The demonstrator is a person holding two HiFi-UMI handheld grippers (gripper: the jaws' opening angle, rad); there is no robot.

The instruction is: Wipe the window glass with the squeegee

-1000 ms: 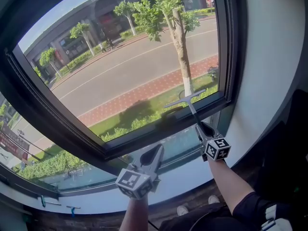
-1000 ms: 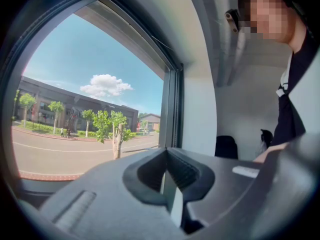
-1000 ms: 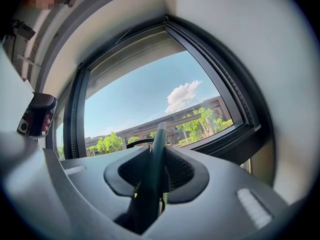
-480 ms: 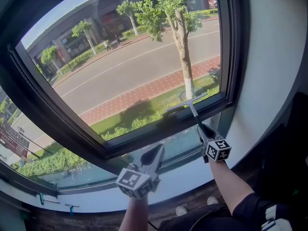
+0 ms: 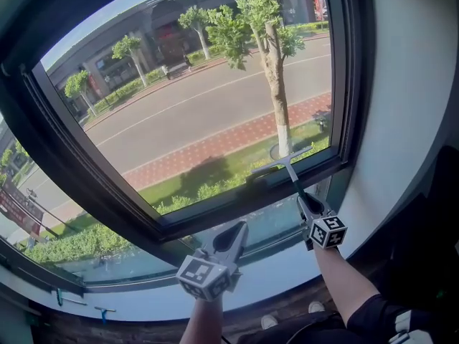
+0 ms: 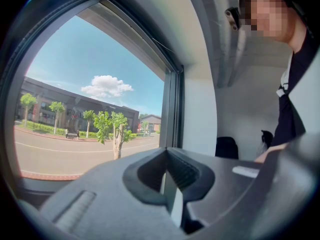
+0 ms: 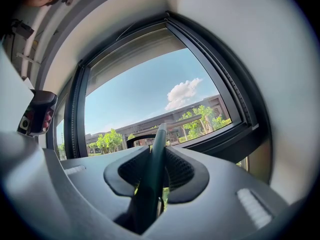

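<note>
The squeegee [image 5: 283,161] rests its blade against the window glass [image 5: 193,106] near the pane's lower right corner, just above the bottom frame. Its dark handle runs down into my right gripper [image 5: 305,201], which is shut on it. In the right gripper view the handle [image 7: 154,169] passes between the pads and the blade [image 7: 140,136] lies across the glass [image 7: 150,99]. My left gripper [image 5: 239,229] hangs lower, to the left, in front of the lower pane, shut with nothing in it. Its tips [image 6: 166,154] meet in the left gripper view.
A thick dark window frame [image 5: 215,206] borders the pane, with a second lower pane [image 5: 107,260] under it. A white sill [image 5: 272,274] runs below and a white wall [image 5: 409,84] stands at the right. Small blue items [image 5: 104,310] lie at the lower left.
The squeegee blade stays at the lower right of the pane. The whole view has shifted a little, and both grippers sit slightly lower in the picture.
</note>
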